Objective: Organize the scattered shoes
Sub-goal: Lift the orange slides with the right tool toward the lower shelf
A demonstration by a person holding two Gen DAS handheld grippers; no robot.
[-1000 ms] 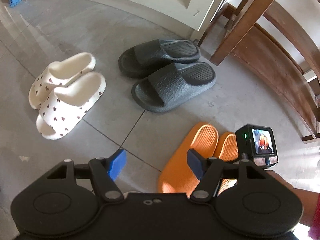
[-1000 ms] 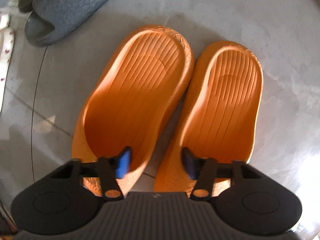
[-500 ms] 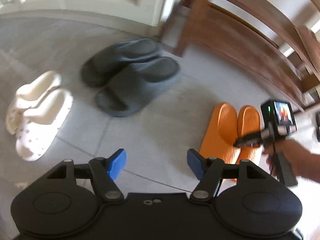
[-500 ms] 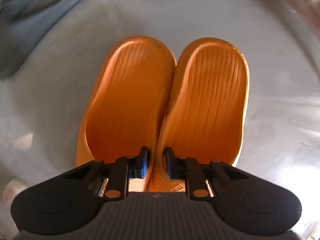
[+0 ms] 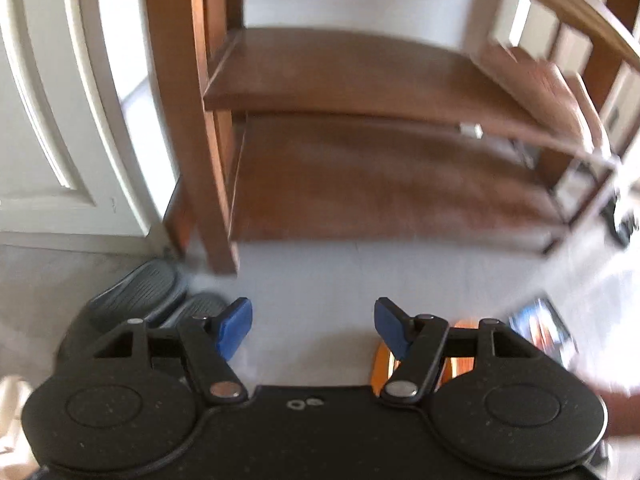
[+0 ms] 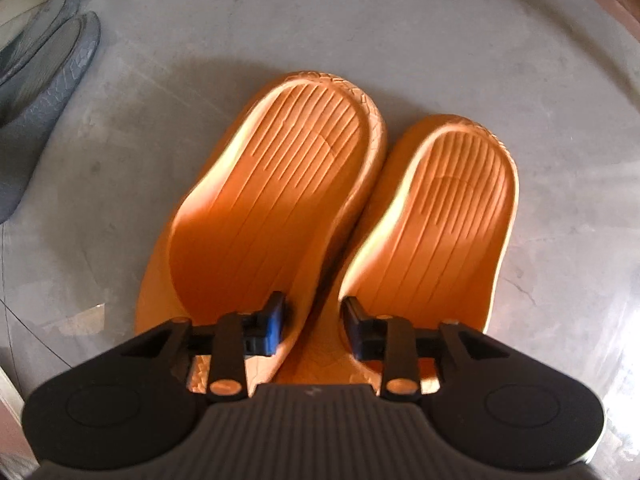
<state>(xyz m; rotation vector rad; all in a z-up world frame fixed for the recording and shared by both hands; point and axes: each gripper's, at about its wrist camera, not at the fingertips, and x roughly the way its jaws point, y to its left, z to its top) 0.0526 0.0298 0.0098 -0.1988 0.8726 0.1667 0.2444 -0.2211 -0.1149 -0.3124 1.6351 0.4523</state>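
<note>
Orange slippers [image 6: 320, 216]: two, side by side, inner edges touching. In my right wrist view the right gripper [image 6: 313, 322] has its jaws clamped on the two adjoining inner walls at the near end, one blue pad inside each slipper. A shadow lies on the grey floor [image 6: 440, 32] around the pair, and the left one reaches further forward than the right. I cannot tell for certain whether the pair is clear of the floor.

Change from half a second ago: the jaws then stood closer together and the two slippers sat level; now the jaws are a little wider apart and the pair is skewed. One second ago the jaws were apart and the slippers lay on the floor with a gap between them.

Left wrist view has swung upward. Earlier it looked down on three pairs on the floor; now it faces a wooden shoe rack [image 5: 360, 80], blurred, with two shelves visible, and a white door [image 5: 60, 100] to its left. Left gripper [image 5: 313, 326]: jaws wide apart, nothing between them, same as before.

Count, this moment:
- orange slippers: 2
- dark grey slippers [image 6: 44, 80]: 2, at the left edge of the right view; also low left in the left view, near the rack's leg.
</note>
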